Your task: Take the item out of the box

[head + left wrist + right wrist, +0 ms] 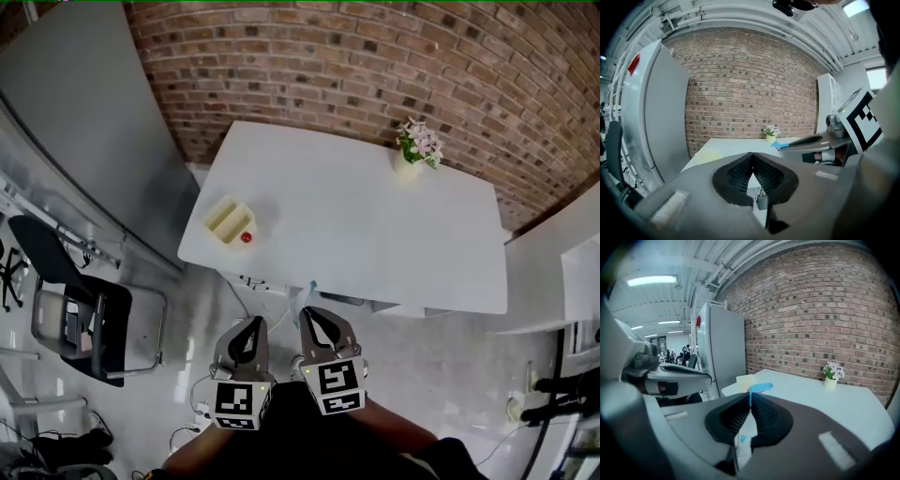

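A brick wall (328,56) is backing a white table (375,234), where a pale box (228,218) is sitting near the left edge, well apart from a flower pot (417,150). A small red item (247,237) is showing at the box's near corner; whether it is lying inside or just beside I cannot tell. Both tongs are hanging over the floor, short of the table. The left gripper (251,323) is pinched together on nothing. The right gripper (307,311) is clamping a thin blue strip (759,388). With neither pair parted, a reach risks shoving the light box off the edge or sending the red item rolling.
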`<state>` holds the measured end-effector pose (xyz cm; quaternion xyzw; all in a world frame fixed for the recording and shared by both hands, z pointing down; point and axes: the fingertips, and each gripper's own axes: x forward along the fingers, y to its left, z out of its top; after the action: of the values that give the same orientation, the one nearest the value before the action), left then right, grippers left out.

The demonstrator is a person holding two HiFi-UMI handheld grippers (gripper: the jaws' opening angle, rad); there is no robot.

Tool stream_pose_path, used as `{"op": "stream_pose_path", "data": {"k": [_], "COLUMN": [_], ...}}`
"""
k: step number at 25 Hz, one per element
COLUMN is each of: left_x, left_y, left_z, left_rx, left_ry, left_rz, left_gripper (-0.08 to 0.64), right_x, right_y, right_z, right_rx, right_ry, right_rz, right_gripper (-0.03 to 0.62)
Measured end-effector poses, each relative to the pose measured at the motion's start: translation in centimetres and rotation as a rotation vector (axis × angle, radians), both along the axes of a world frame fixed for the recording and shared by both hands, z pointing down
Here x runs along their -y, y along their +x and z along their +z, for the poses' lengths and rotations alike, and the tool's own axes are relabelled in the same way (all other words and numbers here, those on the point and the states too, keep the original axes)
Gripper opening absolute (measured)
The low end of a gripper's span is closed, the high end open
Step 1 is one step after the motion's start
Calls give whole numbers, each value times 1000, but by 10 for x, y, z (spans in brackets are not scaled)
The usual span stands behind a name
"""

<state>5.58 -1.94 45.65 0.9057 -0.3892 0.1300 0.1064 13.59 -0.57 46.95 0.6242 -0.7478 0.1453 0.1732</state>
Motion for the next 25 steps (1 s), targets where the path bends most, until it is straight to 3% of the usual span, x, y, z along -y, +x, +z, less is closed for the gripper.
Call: {"op": "stream_pose_path", "data": {"k": [7, 25], "left_x": [-27, -54], "left_y": [4, 19], "left_z": [-2, 4], "left_rx": [42, 32], "left_ry": [29, 40], "left_rz": [44, 42], "left_gripper": [5, 4], "right_x": [-26, -58], "right_y": [4, 15], "right_z": [-4, 5], "right_rx": [20, 5], "right_ry": [18, 2], "right_rz": [8, -25], "right_gripper": [12, 6]}}
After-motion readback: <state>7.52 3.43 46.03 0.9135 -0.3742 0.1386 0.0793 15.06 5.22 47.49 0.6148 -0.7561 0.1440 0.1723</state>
